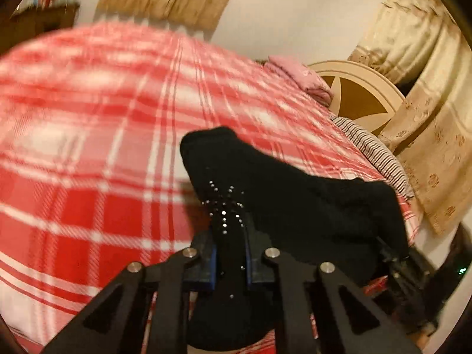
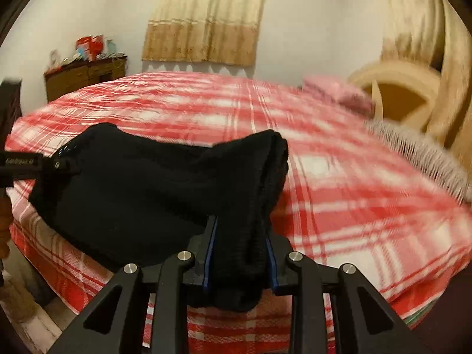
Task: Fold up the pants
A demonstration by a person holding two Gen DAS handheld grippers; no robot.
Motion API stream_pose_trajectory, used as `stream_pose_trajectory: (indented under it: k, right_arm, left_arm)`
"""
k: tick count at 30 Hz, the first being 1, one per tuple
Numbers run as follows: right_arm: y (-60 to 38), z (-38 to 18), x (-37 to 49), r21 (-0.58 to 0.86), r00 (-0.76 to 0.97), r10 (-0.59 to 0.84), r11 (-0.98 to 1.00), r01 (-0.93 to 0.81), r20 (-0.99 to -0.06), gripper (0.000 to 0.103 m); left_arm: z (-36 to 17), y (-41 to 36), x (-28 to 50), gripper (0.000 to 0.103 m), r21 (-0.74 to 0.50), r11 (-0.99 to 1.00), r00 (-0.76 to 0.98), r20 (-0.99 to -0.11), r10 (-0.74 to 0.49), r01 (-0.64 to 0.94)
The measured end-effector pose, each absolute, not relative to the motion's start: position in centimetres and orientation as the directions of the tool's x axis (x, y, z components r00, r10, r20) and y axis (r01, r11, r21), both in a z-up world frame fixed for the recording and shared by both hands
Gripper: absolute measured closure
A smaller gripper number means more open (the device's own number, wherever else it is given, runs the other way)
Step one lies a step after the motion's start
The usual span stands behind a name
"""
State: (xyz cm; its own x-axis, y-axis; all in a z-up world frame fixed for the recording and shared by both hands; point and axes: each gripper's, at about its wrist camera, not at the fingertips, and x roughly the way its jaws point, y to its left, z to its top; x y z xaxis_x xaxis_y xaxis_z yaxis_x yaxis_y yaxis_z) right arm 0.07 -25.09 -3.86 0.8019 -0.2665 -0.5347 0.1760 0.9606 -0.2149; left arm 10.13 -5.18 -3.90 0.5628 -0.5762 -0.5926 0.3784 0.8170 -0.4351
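The black pants (image 1: 295, 200) hang bunched between my two grippers above a bed with a red and white plaid cover (image 1: 88, 118). My left gripper (image 1: 230, 244) is shut on one end of the pants, where small shiny studs show. In the right wrist view my right gripper (image 2: 240, 242) is shut on a thick folded edge of the pants (image 2: 141, 183). The left gripper (image 2: 63, 163) shows at the far left of that view, gripping the other end. The right gripper's body shows at the right edge of the left wrist view (image 1: 395, 253).
A folded pink cloth (image 1: 298, 76) and a striped pillow (image 1: 374, 153) lie near the cream headboard (image 1: 362, 88). Beige curtains (image 2: 206, 23) hang on the wall. A wooden dresser (image 2: 85, 76) with clutter stands at the back left. The bed's near edge (image 2: 88, 268) drops to the floor.
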Motion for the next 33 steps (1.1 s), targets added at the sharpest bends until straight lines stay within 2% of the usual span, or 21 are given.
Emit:
stream_pose_trajectory:
  k: [3, 10, 14, 20, 25, 29, 31, 33]
  right_arm:
    - [-23.9, -2.1, 0.5, -0.194, 0.831, -0.225, 0.970, 0.144, -0.508, 0.075]
    - [-19.0, 1.4, 4.8, -0.235, 0.897, -0.132, 0.971, 0.032, -0.423, 0.075]
    - [-14.4, 3.0, 9.8, -0.243, 0.921, -0.018, 0.966, -0.084, -0.389, 0.075]
    - [-6.6, 2.5, 20.4, -0.254, 0.916, 0.101, 0.944, -0.212, -0.389, 0.075]
    - [-2.1, -1.5, 28.2, -0.243, 0.875, 0.109, 0.938, -0.248, -0.472, 0.075]
    - [-0.6, -6.4, 32.3, -0.256, 0.792, 0.065, 0.928, -0.272, -0.608, 0.075]
    - [-0.8, -7.6, 32.7, -0.245, 0.764, 0.052, 0.931, -0.269, -0.644, 0.074]
    - [-1.6, -7.1, 32.2, -0.218, 0.755, 0.079, 0.933, -0.285, -0.651, 0.073]
  left_arm:
    - [-2.6, -4.2, 10.2, 0.089, -0.383, 0.845, 0.618, -0.576, -0.535, 0.374]
    - [-0.2, 1.3, 12.3, 0.089, -0.362, 0.884, 0.723, -0.520, -0.455, 0.296]
    - [2.4, 7.0, 14.4, 0.089, -0.302, 0.932, 0.815, -0.477, -0.330, 0.201]
    - [4.4, 14.3, 19.7, 0.089, -0.175, 0.982, 0.871, -0.471, -0.142, 0.066]
    - [2.3, 17.8, 26.0, 0.089, -0.017, 1.000, 0.864, -0.503, 0.006, -0.017]
    - [-3.0, 19.0, 30.5, 0.085, 0.053, 0.997, 0.768, -0.636, 0.074, -0.052]
    - [-5.3, 19.7, 31.4, 0.069, 0.074, 0.995, 0.715, -0.692, 0.104, -0.072]
    - [-4.9, 21.5, 31.0, 0.041, 0.002, 0.993, 0.724, -0.684, 0.089, -0.120]
